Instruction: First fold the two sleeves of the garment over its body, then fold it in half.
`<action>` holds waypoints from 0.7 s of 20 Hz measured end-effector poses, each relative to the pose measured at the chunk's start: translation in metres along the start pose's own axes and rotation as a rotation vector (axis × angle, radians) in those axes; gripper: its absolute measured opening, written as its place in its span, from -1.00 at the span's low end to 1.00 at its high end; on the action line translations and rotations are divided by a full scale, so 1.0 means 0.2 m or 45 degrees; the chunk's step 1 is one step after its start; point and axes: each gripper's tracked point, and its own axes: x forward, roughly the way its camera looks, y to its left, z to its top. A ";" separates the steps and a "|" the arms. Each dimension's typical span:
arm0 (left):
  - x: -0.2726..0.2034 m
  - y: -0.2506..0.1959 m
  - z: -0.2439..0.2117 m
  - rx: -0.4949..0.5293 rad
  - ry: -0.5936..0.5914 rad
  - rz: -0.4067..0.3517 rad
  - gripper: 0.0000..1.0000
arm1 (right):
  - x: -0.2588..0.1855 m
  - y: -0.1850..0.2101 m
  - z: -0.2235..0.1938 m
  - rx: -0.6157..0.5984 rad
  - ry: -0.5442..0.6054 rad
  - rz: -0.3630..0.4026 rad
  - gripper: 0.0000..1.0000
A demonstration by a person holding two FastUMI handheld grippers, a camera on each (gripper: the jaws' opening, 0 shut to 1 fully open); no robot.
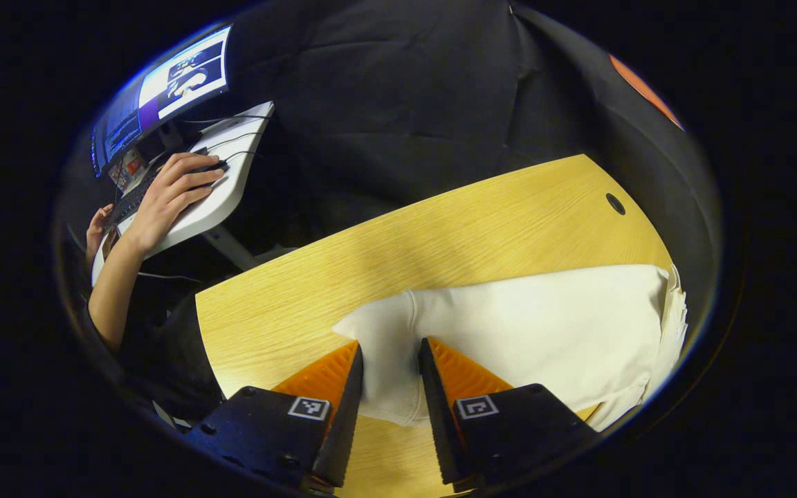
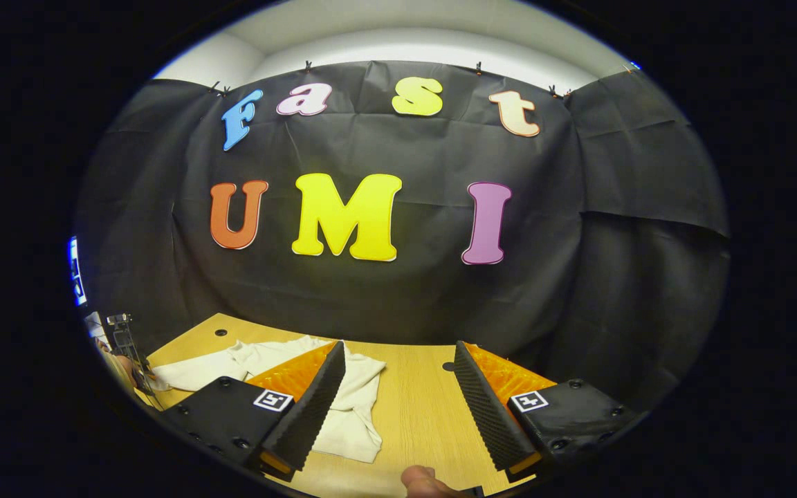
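Observation:
A cream-white garment (image 1: 544, 325) lies spread on the wooden table (image 1: 440, 235), reaching toward its right edge. One narrow end of the garment, a sleeve or corner (image 1: 385, 387), lies flat between the fingers of my left gripper (image 1: 390, 353), which stands open just above it; the cloth is not pinched. In the right gripper view the garment (image 2: 357, 415) lies to the left, with a folded flap under the left finger. My right gripper (image 2: 399, 346) is wide open over bare table (image 2: 419, 408), holding nothing.
A white side desk (image 1: 232, 187) with a monitor (image 1: 163, 90) and keyboard stands beyond the table's left end; a person's hand (image 1: 170, 194) rests there. The table has a cable hole (image 1: 615, 203). A thumb (image 2: 419, 478) shows at the bottom. Black cloth walls the booth.

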 end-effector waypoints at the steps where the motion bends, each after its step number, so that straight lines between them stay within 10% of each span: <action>1: -0.01 -0.01 0.00 0.013 0.001 0.004 -0.17 | -0.01 -0.01 0.00 -0.002 0.003 -0.002 0.96; 7: 0.01 -0.04 0.01 0.089 0.011 0.043 -0.80 | 0.00 -0.04 -0.04 -0.007 0.029 0.000 0.96; 14: -0.15 -0.20 0.19 0.141 -0.068 -0.034 -0.94 | 0.06 0.00 -0.08 -0.004 0.067 0.040 0.96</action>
